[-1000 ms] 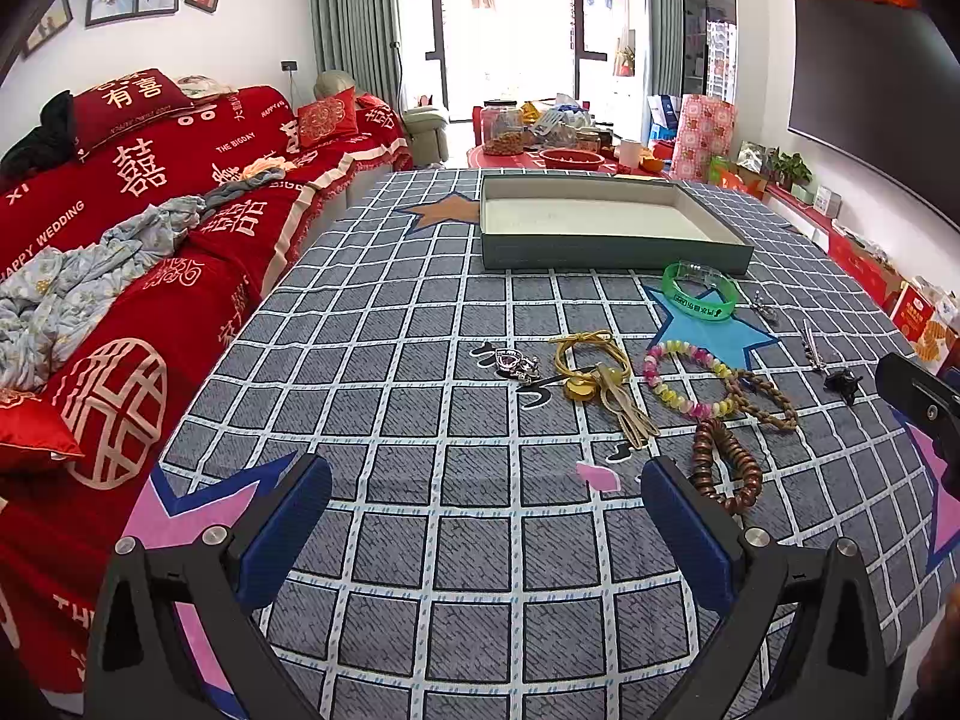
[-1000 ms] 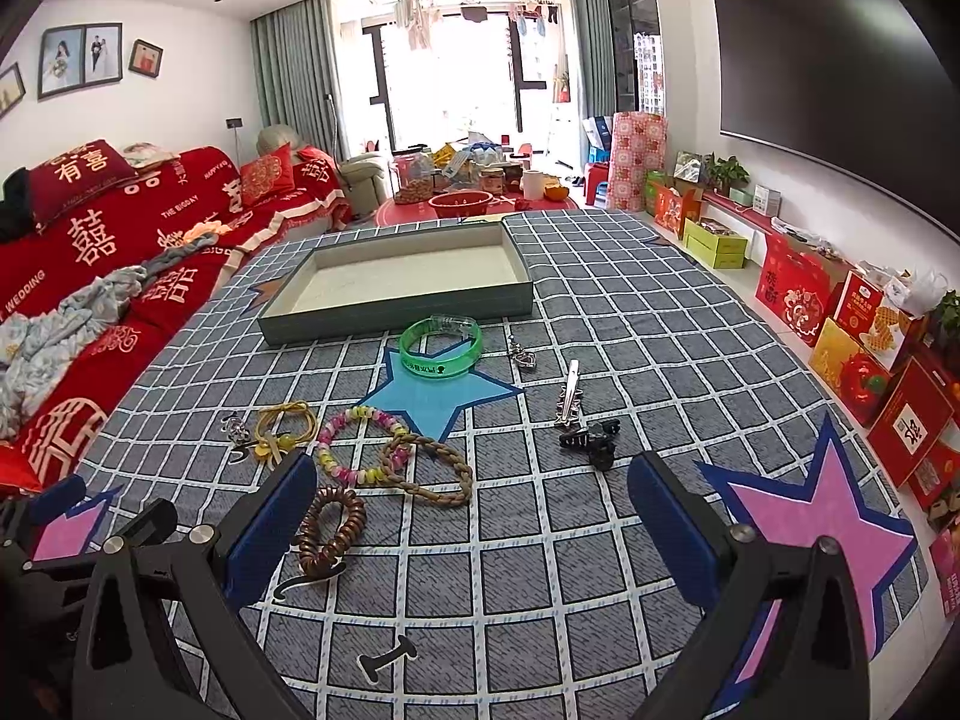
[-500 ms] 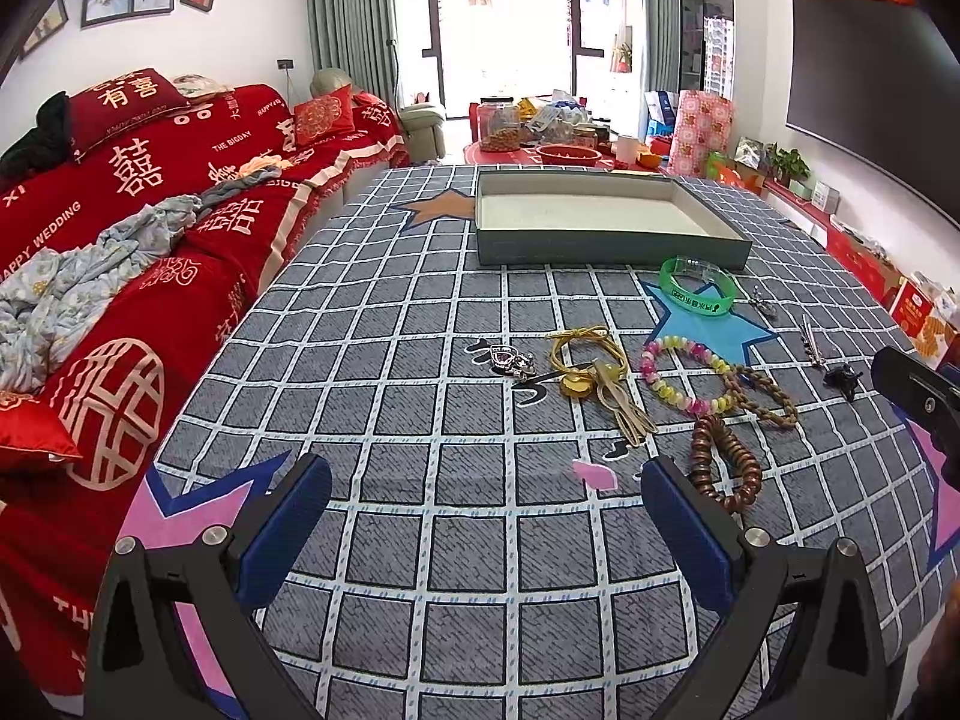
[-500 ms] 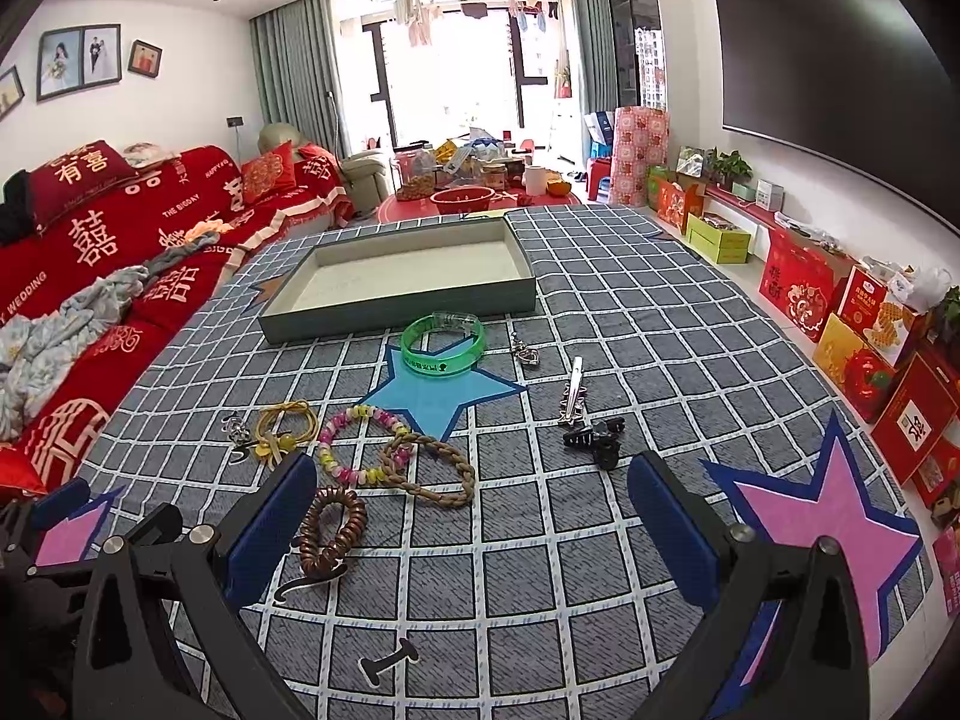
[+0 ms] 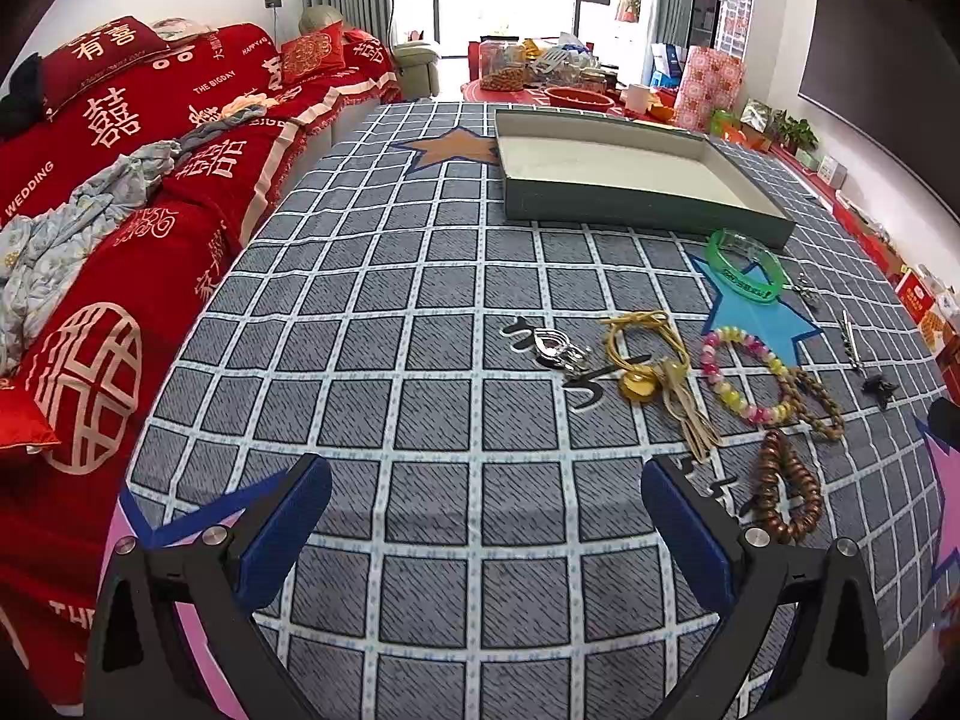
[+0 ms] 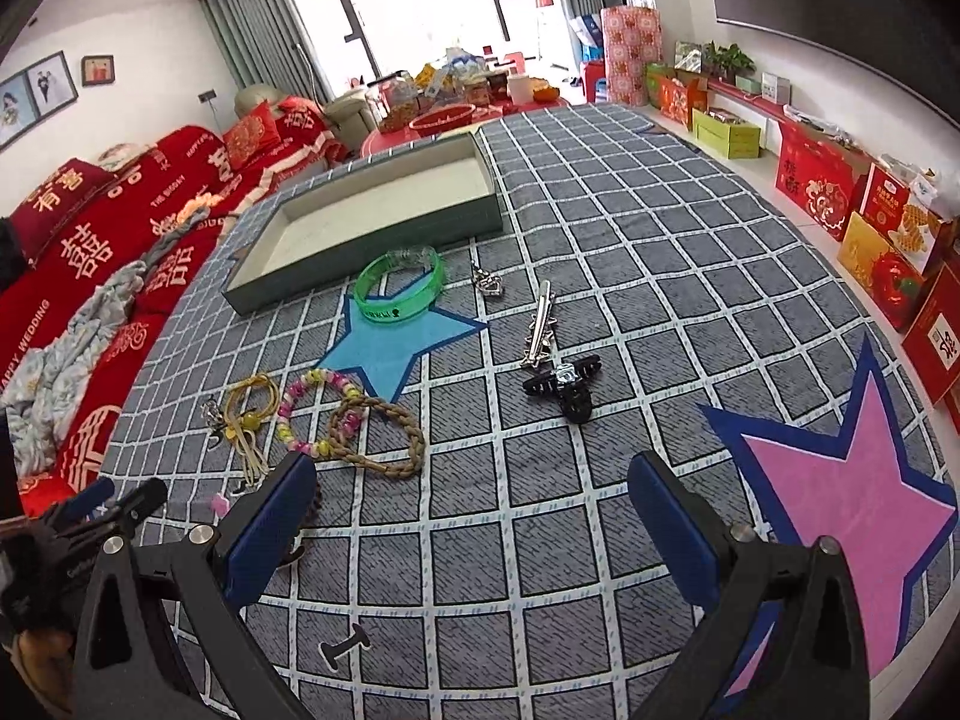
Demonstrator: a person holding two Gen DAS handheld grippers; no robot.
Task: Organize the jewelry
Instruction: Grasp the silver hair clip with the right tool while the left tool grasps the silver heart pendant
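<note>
Jewelry lies spread on a grey checked cloth in front of an empty grey-green tray [image 5: 648,213] [image 6: 384,240]. In the left wrist view I see a silver charm [image 5: 561,349], a yellow cord pendant [image 5: 645,354], a pastel bead bracelet [image 5: 747,375], a braided rope bracelet [image 5: 819,399], brown wooden beads [image 5: 786,495] and a green bangle [image 5: 746,266]. The right wrist view adds a black claw clip [image 6: 564,387], a silver hair clip [image 6: 538,327] and a small silver charm [image 6: 489,285]. My left gripper [image 5: 486,519] and right gripper [image 6: 474,507] both hover open, holding nothing.
A red-covered sofa [image 5: 120,192] with crumpled cloth runs along the table's left side. Red gift boxes [image 6: 870,222] line the floor on the right. A cluttered red table [image 5: 558,84] stands beyond the tray. The left gripper's body [image 6: 72,528] shows at the right view's lower left.
Both grippers have moved forward and lower toward the jewelry, and the right view has tilted to the right. Both stay open; nothing on the cloth has shifted.
</note>
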